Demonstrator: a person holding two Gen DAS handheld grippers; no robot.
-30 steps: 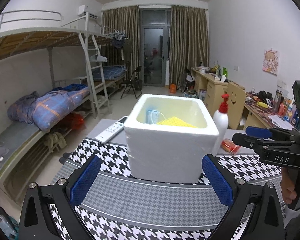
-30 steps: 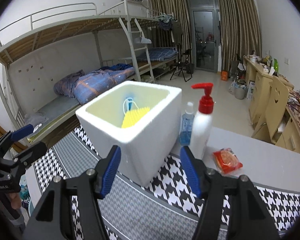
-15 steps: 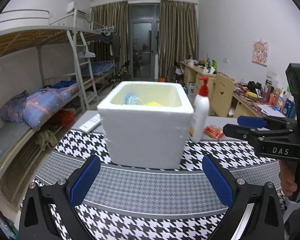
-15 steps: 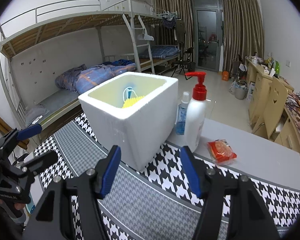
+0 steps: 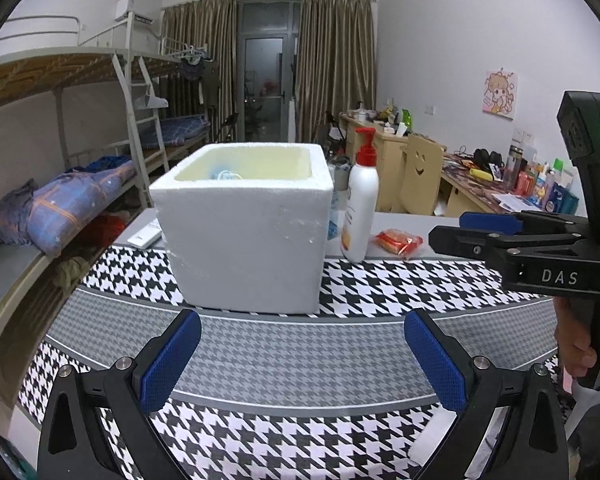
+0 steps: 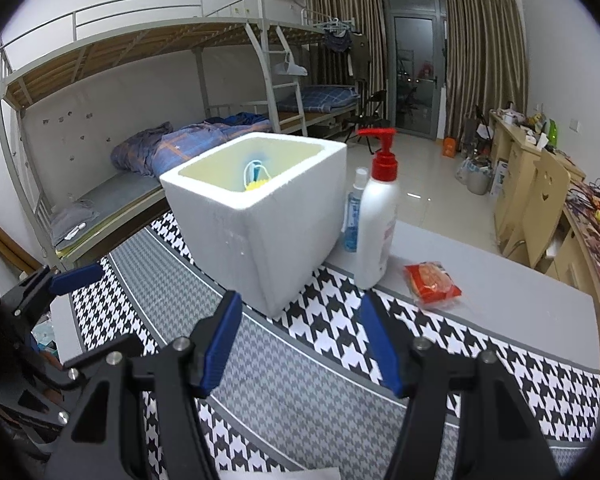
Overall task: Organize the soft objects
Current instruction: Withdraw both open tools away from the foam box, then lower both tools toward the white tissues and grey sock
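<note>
Both grippers empty, jaws apart; left gripper (image 5: 302, 354), right gripper (image 6: 300, 340); foam box (image 5: 244, 240) ahead.

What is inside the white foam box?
Inside the foam box, a yellow soft item and a blue-and-white looped piece peek above the rim. The box walls hide everything lower down.

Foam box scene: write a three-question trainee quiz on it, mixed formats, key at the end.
1. True or false: the left gripper holds the foam box.
2. What lies nearest the pump bottle on the bare grey tabletop: A) red snack packet, B) remote control, C) mug?
3. Fill in: a yellow item and a blue face mask sit ____ the box.

Key: 1 false, both the left and right gripper are open and empty; 2 A; 3 inside.
</note>
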